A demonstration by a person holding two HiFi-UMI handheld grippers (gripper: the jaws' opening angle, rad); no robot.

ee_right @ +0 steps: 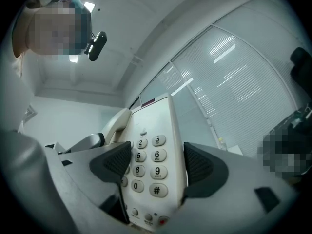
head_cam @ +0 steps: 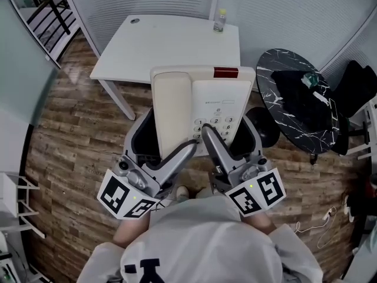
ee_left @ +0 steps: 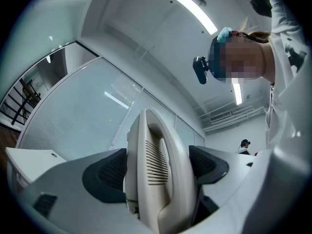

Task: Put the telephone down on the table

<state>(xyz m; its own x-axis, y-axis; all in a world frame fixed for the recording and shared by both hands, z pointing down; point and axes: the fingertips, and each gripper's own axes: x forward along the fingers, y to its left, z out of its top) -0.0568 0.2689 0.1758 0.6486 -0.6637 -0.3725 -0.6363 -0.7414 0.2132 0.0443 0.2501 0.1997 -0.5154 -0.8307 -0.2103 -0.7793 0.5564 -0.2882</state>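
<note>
**A:** Telephone [head_cam: 219, 102] first. Where is it?

**B:** It is up in the air over the wooden floor [head_cam: 76, 134], held by both grippers with its key side toward the head camera. In the head view its top overlaps the near edge of the white tabletop [head_cam: 171, 46], but it does not rest there.

**A:** What about the left gripper [head_cam: 187, 149]?

**B:** It is clamped on the handset [head_cam: 171, 114] side. Its own view shows the dark pads [ee_left: 109, 172] pressed to either flank of the cream casing, with a slotted grille between them.

**A:** And the right gripper [head_cam: 209, 137]?

**B:** It is closed across the keypad [ee_right: 148, 162] end. One pad covers the left column of keys, so only 2, 3, 5, 6, 8, 9, 0 and # read clearly.

**A:** What is hidden?

**B:** In the head view the telephone's lower end sits behind the gripper arms. Something black [head_cam: 143, 137] lies beneath it and shows only at both sides. I cannot tell what it is.

**A:** What else is around?

**B:** A bottle [head_cam: 220, 20] stands near the white tabletop's far right corner. To the right is a round marbled tabletop [head_cam: 277, 69] with dark clothes [head_cam: 300, 93] heaped on it. A white cable [head_cam: 321, 223] trails on the floor at the lower right. In the left gripper view another person [ee_left: 245, 144] stands far off, too small to make out.
</note>
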